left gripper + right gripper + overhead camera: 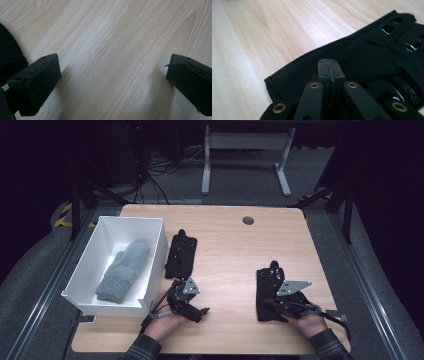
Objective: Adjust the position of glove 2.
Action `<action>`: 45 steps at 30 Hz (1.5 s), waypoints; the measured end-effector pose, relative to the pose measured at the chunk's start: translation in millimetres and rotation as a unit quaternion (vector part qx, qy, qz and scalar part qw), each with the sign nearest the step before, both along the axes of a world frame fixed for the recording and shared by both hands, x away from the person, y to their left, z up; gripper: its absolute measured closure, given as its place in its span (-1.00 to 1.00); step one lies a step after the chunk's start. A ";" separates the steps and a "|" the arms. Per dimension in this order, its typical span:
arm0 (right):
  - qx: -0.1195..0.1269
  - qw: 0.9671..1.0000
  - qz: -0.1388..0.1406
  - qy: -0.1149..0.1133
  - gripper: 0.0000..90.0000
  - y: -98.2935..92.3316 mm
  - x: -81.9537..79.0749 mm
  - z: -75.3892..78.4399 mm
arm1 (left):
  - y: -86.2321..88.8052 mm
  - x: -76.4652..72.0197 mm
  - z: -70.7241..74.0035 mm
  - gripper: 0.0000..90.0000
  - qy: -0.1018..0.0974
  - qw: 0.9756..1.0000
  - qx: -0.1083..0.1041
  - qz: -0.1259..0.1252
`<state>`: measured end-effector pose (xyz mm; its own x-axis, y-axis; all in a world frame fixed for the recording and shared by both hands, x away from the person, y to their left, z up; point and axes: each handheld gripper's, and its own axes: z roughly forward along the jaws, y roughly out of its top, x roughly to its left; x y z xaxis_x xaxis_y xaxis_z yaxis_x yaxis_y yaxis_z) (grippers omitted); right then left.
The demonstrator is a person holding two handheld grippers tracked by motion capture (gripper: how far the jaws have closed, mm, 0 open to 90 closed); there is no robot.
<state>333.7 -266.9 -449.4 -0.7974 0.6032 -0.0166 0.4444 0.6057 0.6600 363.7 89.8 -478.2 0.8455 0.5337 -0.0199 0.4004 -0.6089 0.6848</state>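
Where the table's (pixel 225 240) near edge meets the person's sleeves, two hands, each with a gripper; nearest the right corner, right gripper (pixel 272 304) low over the near end of a black fingerless glove (pixel 267 292), jaws pressed flat together, pad to pad; from the right gripper view, closed tips (pixel 331 72) over the glove's (pixel 352 60) cuff end, cloth under and around them, though whether a fold sits pinched between cannot be told; glove flat on the wood, near the right edge, its finger end toward the far side; left of centre along the near edge, left gripper (pixel 192 312) lying level, jaws spread wide, released, bare wood between them in the left gripper view (pixel 112 77); just beyond it, a second black glove (pixel 181 254), flat, close beside the wall of a white bin (pixel 157 245); bin at the left edge, overhanging the near-left corner a little, a grey mitten (pixel 124 270) inside; farther off, near the far edge, a small dark round grommet (pixel 248 220).
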 end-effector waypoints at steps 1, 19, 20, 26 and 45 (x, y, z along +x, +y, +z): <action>0.003 1.000 0.005 0.001 1.00 1.9 -1.6 -0.4 | 0.0 0.0 0.0 -1.00 0.000 1.000 0.000 0.000; -0.004 0.997 -0.064 -0.032 1.00 -22.8 29.7 11.3 | -0.3 -0.1 -0.1 -1.00 -0.001 1.000 -0.001 0.001; -0.008 0.997 -0.065 -0.031 1.00 -22.8 33.1 9.0 | -0.3 0.0 -0.1 -1.00 -0.001 1.000 -0.001 0.002; -0.009 0.999 -0.041 -0.014 1.00 -16.5 39.8 -2.6 | -0.6 -0.1 -0.1 -1.00 -0.001 1.000 -0.001 0.003; 0.027 0.997 -0.058 -0.044 -0.05 -28.0 29.9 2.1 | -4.3 3.7 30.1 0.19 0.000 0.999 -0.003 0.053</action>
